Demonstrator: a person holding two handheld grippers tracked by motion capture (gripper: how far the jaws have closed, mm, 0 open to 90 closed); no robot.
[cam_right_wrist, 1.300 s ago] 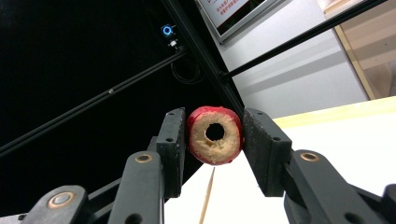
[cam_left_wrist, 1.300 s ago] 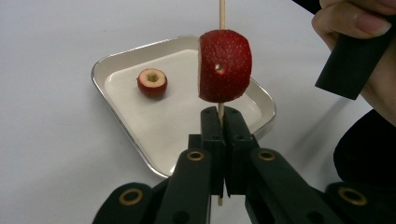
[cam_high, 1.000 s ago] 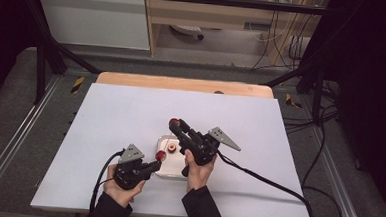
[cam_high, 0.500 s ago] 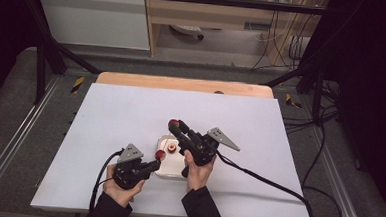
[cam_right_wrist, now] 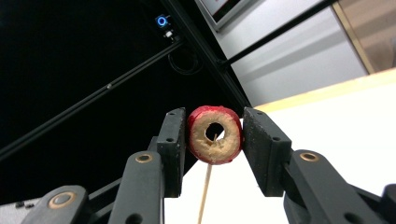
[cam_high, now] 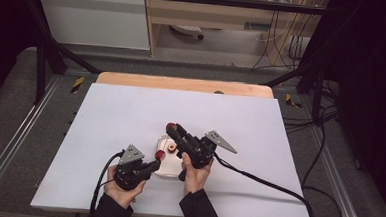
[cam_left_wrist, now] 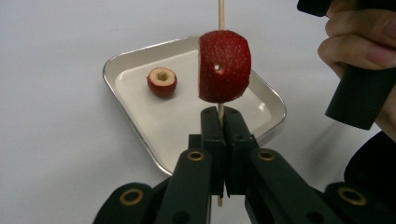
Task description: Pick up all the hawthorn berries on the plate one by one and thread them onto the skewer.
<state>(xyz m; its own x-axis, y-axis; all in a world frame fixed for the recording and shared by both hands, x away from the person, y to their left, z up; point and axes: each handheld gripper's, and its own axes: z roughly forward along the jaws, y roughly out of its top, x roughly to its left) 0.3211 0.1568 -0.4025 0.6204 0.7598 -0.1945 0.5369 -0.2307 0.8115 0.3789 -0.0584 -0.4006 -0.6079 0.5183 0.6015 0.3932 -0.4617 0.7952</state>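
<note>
Now, line by line:
Left gripper (cam_left_wrist: 223,123): jaws pressed together on a thin wooden skewer (cam_left_wrist: 220,14), which stands upright.
Fruit on skewer (cam_left_wrist: 224,65): red, cored, threaded just above the jaws, over the tray.
Right gripper (cam_right_wrist: 215,135): pinching a red cored fruit ring (cam_right_wrist: 215,134), its hole facing the camera, the skewer's tip at the hole.
Tray (cam_left_wrist: 271,100): on the white table (cam_high: 130,115), holding one more cored fruit (cam_left_wrist: 162,81).

White table (cam_high: 130,115) — metal tray (cam_high: 163,170), directly on it
</note>
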